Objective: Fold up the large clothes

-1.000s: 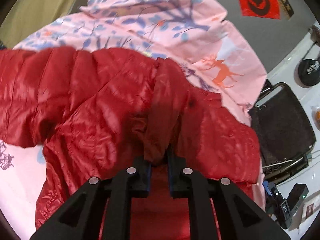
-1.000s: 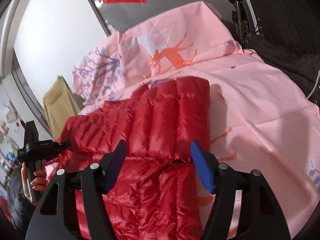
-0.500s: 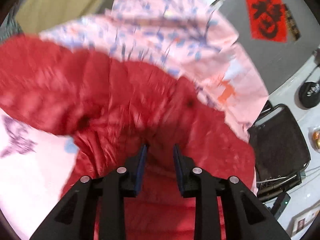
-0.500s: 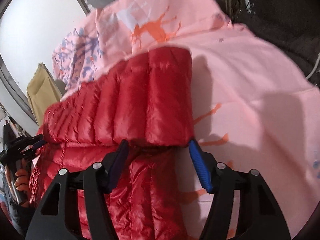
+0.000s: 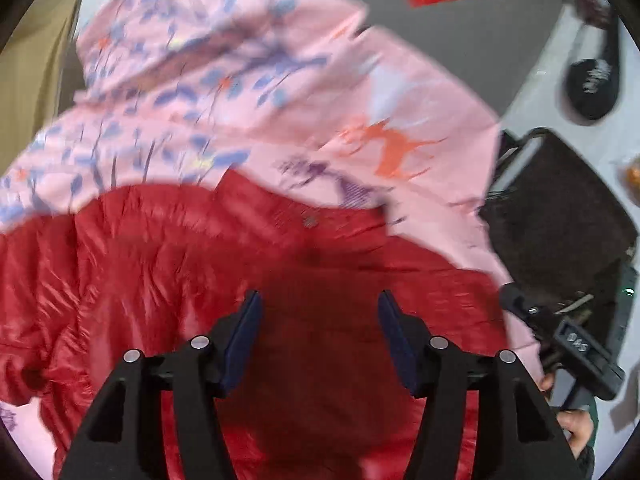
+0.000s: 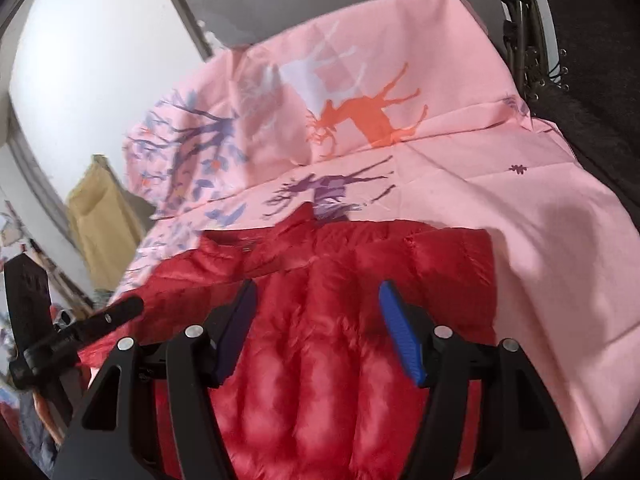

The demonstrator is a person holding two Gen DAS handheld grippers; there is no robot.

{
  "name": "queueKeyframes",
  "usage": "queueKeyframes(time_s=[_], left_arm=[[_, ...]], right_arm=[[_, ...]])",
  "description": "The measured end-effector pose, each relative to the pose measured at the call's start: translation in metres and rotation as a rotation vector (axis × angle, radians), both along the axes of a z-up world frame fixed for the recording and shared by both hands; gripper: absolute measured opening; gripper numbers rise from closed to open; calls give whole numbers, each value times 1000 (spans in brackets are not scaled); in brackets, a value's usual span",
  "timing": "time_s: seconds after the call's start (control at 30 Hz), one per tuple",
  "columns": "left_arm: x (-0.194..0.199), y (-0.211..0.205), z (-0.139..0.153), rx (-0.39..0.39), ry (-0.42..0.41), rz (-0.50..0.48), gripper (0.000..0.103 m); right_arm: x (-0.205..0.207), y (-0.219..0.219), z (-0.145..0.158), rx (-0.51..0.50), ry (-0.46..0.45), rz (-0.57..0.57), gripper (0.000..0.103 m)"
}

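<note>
On the pink printed sheet [image 6: 520, 184] we see the red down jacket [image 6: 340, 360] spread out, its far edge short of the sheet's border with bare pink to the right. Our left gripper [image 5: 320, 332] is opening, pinching nothing; our right gripper [image 6: 316, 324] stands spread above the quilting.

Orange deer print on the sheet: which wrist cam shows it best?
Right wrist. The deer is sharp there, antlers and legs clear on the pink sheet, beyond the red jacket. In the left wrist view the deer is motion-blurred and smaller.
</note>
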State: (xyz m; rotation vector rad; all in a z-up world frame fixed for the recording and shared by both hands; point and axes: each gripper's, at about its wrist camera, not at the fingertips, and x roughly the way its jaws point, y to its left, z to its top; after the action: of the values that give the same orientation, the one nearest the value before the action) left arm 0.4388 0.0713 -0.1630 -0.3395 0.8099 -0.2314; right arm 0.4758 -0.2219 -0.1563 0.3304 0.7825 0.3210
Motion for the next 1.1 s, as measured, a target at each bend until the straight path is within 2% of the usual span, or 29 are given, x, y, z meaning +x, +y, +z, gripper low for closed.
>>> queueKeyframes(time_s=[0.07, 0.13, 0.27, 0.33, 0.4, 0.5, 0.57, 0.6, 0.7, 0.8, 0.83, 0.9, 1.03, 1.1], left_arm=[[10, 20, -29, -45, 50, 37, 55], [16, 34, -49, -91, 66, 32, 30], [18, 60, -62, -221, 90, 29, 16], [19, 68, -68, -262, 116, 42, 4], [19, 78, -74, -335, 133, 40, 2], [14, 81, -68, -332, 123, 43, 2], [6, 77, -53, -252, 83, 47, 2], [2, 76, -46, -229, 63, 50, 7], [-14, 81, -21, -196, -9, 76, 42], [-27, 84, -2, -152, -48, 107, 47], [-32, 85, 1, -150, -48, 103, 52], [-41, 82, 0, -130, -32, 96, 53], [-53, 78, -15, -34, 20, 100, 58], [-54, 84, -32, -49, 71, 111, 58]], right_arm=[[9, -8, -26, -19, 31, -50, 62], [13, -19, -47, 16, 43, -35, 61], [12, -33, -54, 39, 40, 1, 58], [12, -41, -58, 60, 44, 17, 58], [11, -50, -60, 106, 54, 18, 54], [10, -65, -62, 185, 66, -14, 46], [4, -77, -57, 237, 62, -70, 46], [1, -80, -52, 235, 53, -95, 47], [-16, -78, -17, 174, -48, -139, 59], [-32, -58, 16, 145, -132, -78, 67], [-36, -47, 24, 138, -150, -45, 71], [-43, -20, 32, 99, -164, 34, 73], [-46, 27, 22, 15, -134, 156, 73], [-43, 45, 4, -39, -83, 191, 73]])
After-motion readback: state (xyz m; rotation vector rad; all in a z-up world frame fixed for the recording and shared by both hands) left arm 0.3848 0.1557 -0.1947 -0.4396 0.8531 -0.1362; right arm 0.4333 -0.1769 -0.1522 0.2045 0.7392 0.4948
